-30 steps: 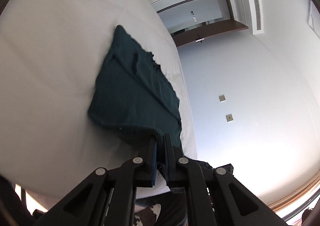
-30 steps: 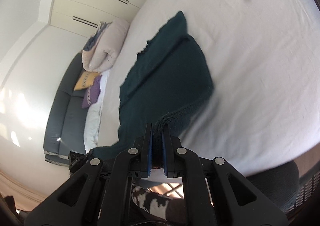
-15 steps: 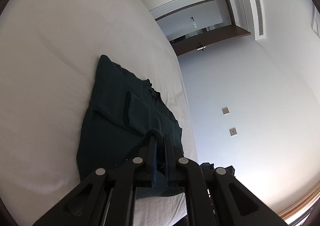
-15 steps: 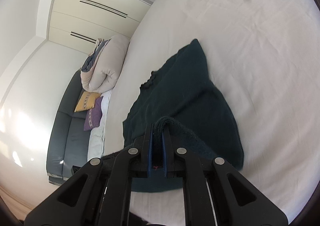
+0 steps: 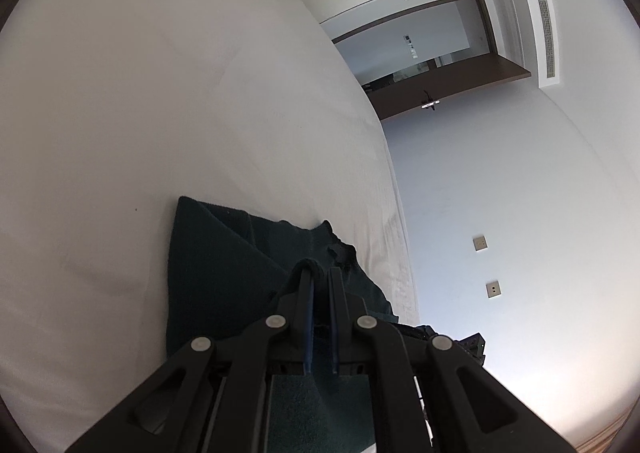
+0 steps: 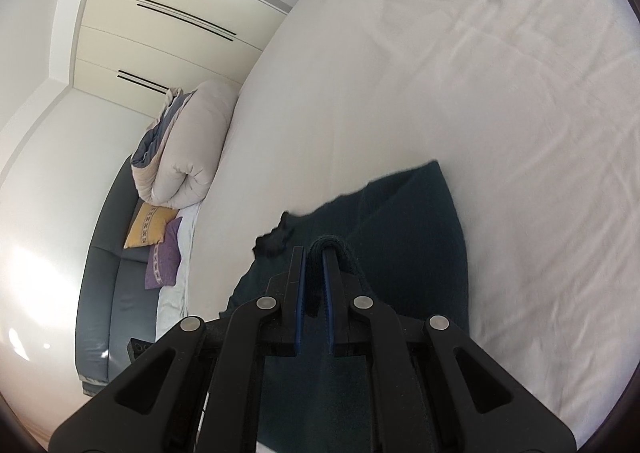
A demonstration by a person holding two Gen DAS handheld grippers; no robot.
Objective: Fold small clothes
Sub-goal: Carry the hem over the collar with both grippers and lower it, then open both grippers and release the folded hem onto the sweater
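My left jaws (image 5: 319,281) were closed on a fold of the dark green garment (image 5: 224,265), which lay on the bed (image 5: 160,93) ahead of and beneath them. My right jaws (image 6: 315,261) pinched its thick hem likewise. Risk, in my judgement: uneven travel would skew the fold, or the knit could slip free. No containers were seen.
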